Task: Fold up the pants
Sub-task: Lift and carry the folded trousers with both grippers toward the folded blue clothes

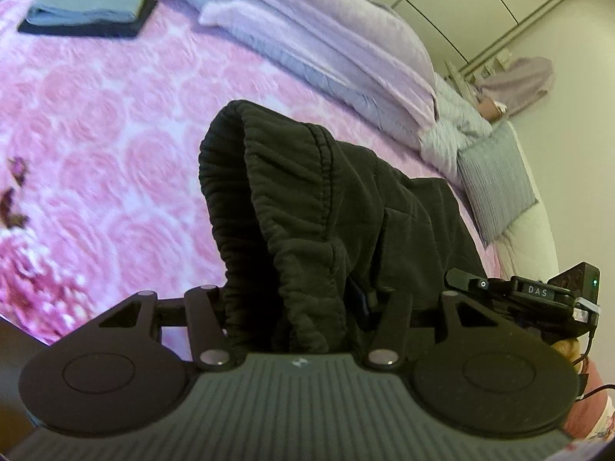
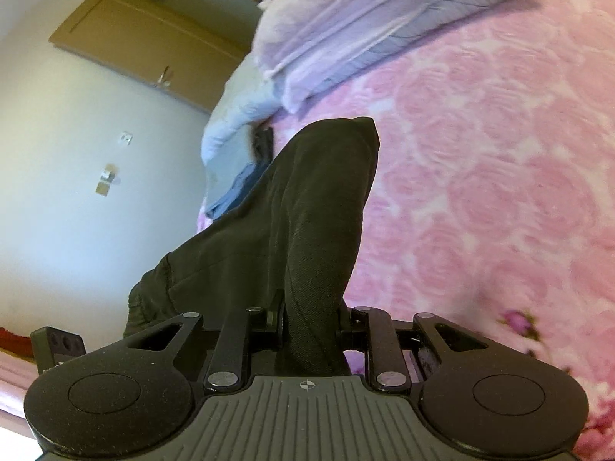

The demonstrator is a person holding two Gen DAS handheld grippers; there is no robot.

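Left hand-held gripper (image 1: 303, 307): closed down on the black pants (image 1: 307, 207), bunched fabric filling the gap between its fingers. The gathered, ribbed waistband stands up in an arch ahead of the camera, lifted clear of the bed (image 1: 115, 134). The rest of the garment trails away to the right, toward the other tool.

Right hand-held gripper (image 2: 311, 330): narrow, pinching a thick fold of the same pants (image 2: 300, 211) between its fingers. The cloth rises from the grip in a tall, smooth fold, with more fabric hanging to the left over the bed's edge. The bed's (image 2: 499, 173) pink rose-patterned cover fills the right side of this view.

The other tool's black body (image 1: 538, 292), lettered "DAS" with a small green light, shows at the right edge of the left wrist view, just beside the pants.

Surroundings: a stack of folded clothes (image 1: 92, 0), grey-blue over dark, lies on the cover at the far left corner, well apart from the pants. A rumpled lilac duvet (image 1: 326, 38) is piled along the far side of the bed, with a grey striped pillow (image 1: 496, 180) at its end. A wooden door (image 2: 146, 46) is set in the pale wall (image 2: 57, 211) beyond the bed. Both views are motion-blurred.
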